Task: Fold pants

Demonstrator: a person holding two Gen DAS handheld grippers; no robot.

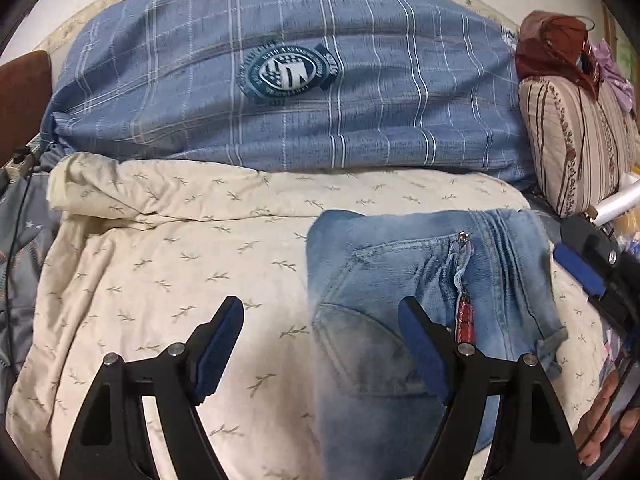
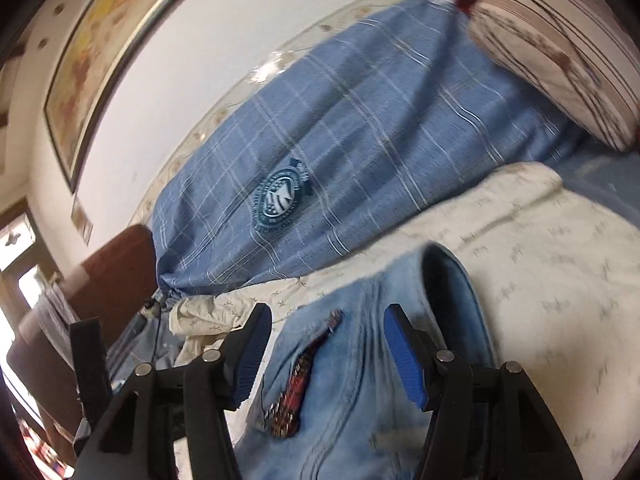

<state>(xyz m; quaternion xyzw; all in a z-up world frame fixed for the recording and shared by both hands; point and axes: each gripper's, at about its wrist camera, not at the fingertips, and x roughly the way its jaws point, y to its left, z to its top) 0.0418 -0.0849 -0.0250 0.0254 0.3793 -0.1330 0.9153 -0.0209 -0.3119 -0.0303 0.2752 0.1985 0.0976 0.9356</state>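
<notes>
We hold our left gripper (image 1: 320,344) and right gripper (image 2: 324,344) with jaws spread, empty, above the folded jeans (image 1: 420,280) on the bedsheet (image 1: 180,240).

A bed spread with a cream leaf-print sheet (image 1: 180,248) fills the room's foreground, with a blue plaid duvet (image 1: 280,80) bearing a round crest heaped along the white wall (image 2: 192,60). A striped pillow (image 1: 576,140) stands at one end, a brown headboard (image 1: 24,100) at the other. A framed picture (image 2: 92,52) hangs above, and daylight enters through a window (image 2: 16,256).
</notes>
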